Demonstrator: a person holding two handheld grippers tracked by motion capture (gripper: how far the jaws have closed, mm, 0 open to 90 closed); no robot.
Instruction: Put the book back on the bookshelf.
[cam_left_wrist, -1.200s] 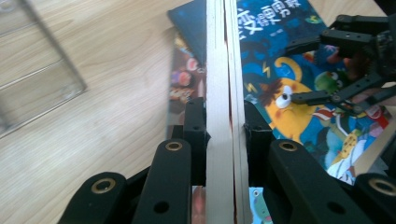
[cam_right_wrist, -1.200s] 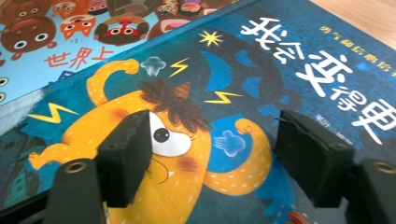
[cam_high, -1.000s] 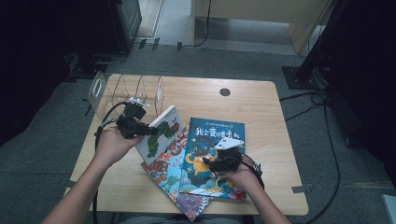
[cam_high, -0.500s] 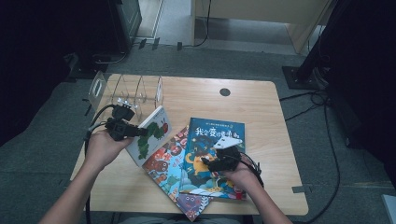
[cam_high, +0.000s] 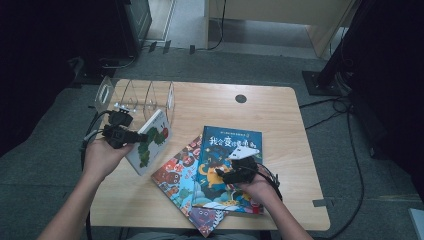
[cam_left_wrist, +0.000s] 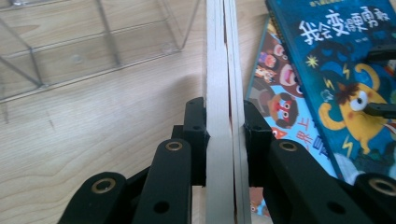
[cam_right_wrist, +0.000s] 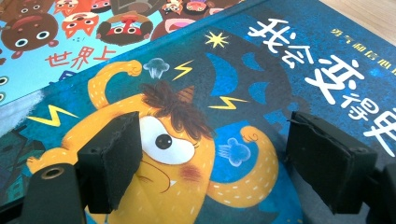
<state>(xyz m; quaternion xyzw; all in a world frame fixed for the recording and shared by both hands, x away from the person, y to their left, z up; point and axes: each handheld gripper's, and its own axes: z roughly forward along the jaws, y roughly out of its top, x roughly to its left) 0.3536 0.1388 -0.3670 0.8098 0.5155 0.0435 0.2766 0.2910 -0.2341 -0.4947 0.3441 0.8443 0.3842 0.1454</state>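
Note:
My left gripper (cam_high: 131, 136) is shut on a white picture book with a green caterpillar on its cover (cam_high: 150, 142), holding it tilted above the table's left side. In the left gripper view the book's page edges (cam_left_wrist: 224, 102) run up between the two jaws (cam_left_wrist: 225, 140), which press on both sides. My right gripper (cam_high: 232, 176) rests over the blue book with the yellow monster (cam_high: 230, 150), its jaws apart. In the right gripper view the open gripper (cam_right_wrist: 212, 163) frames the monster on the blue cover (cam_right_wrist: 187, 140), gripping nothing.
A clear wire book rack (cam_high: 135, 97) stands at the table's back left, just behind the held book. Under the blue book lies a light-blue book with many faces (cam_high: 182, 172). A round cable hole (cam_high: 240, 98) marks the wooden table (cam_high: 285, 125).
My left hand has carried the white book leftward and a little down, away from the stacked books toward the rack. The right hand has kept still on the blue book.

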